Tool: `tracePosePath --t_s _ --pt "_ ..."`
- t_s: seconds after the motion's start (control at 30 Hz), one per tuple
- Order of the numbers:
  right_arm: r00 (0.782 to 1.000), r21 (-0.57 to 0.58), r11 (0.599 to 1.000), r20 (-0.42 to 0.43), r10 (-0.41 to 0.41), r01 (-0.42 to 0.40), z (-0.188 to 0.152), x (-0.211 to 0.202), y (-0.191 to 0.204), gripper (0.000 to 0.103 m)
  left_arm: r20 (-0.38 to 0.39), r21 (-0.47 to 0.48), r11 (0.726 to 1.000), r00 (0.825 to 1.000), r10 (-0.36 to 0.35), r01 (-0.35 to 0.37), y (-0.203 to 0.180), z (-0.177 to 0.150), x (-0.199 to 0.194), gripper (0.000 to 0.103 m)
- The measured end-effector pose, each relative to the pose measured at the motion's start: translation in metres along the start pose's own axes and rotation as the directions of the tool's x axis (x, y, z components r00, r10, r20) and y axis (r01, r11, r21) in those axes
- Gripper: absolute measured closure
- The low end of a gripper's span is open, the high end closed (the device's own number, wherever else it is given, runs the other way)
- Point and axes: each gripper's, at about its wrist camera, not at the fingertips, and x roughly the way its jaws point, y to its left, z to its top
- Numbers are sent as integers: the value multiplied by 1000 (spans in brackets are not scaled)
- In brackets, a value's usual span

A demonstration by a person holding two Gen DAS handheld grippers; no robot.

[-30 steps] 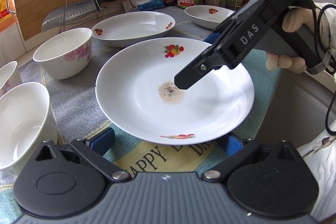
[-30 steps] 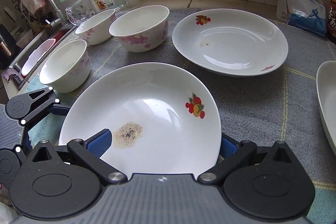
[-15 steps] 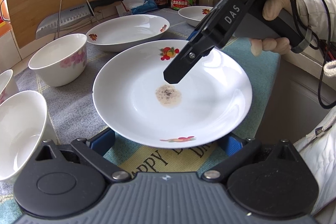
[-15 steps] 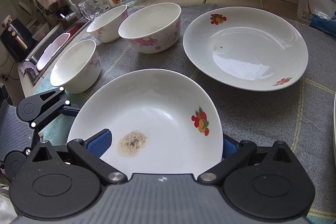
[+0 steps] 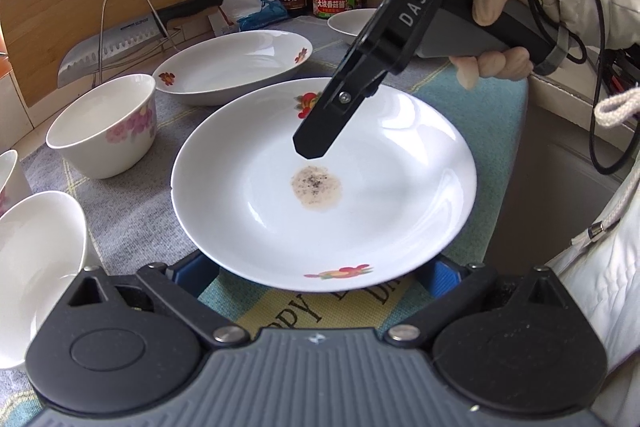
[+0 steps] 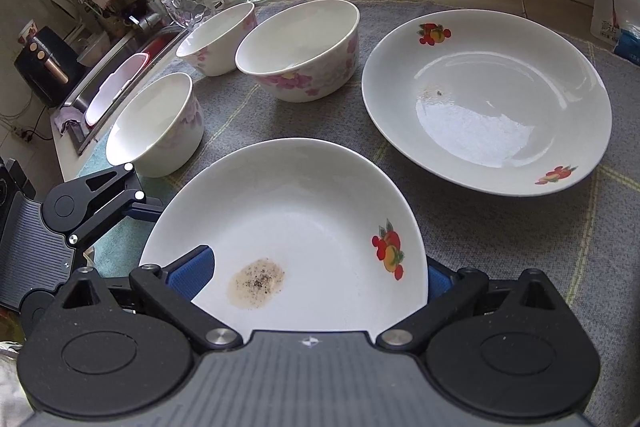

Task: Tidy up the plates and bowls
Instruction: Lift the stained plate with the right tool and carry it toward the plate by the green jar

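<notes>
At 6 o'clock in the right wrist view, the stained plate (image 6: 304,211) sits between the spread fingers of our right gripper (image 6: 314,273). One blue pad lies over the plate's inside at 8 o'clock, and the other is behind the rim at 4 o'clock. We straddle the rim without pinching it, as far as we can see. Whether the plate rests flat on the surface (image 6: 280,119) or is slightly tipped, we cannot tell.

Our left gripper (image 5: 318,271) waits at the opposite rim. Its fingers are also spread, with the pads partly hidden under the plate's edge and holding nothing.

We judge the task to be barely begun, since nothing is stacked. The second plate (image 6: 488,99) lies alone at 1 o'clock. A third plate (image 5: 352,21) shows at 12 o'clock in the left wrist view, half hidden behind our right gripper. Three bowls stand singly from 9 to 11 o'clock: the big bowl (image 6: 298,47), the back bowl (image 6: 218,39) just beside it, and the near bowl (image 6: 156,123) a little apart.

What remains is to close on the stained plate, carry it onto another plate, add the third, and nest the bowls.
</notes>
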Motion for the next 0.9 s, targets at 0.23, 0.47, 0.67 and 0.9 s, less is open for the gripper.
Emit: tracePosePath --t_s 0.23,0.47,0.67,0.9 --pt "1000 -3 1000 -11 7 -7 2 1 0 0 -6 9 1000 1000 -11 11 1 1 0 2" --pt "1000 8 1000 -5 13 -13 2 -3 -1 0 -16 19 1000 1000 -5 5 -4 6 1 3" --pt "1000 17 1000 4 14 -14 0 -13 -4 0 -19 10 1000 1000 -25 25 -5 14 0 3" --pt "999 17 1000 38 3 -4 -1 -39 -12 0 -3 14 999 999 -47 47 -7 34 3 3"
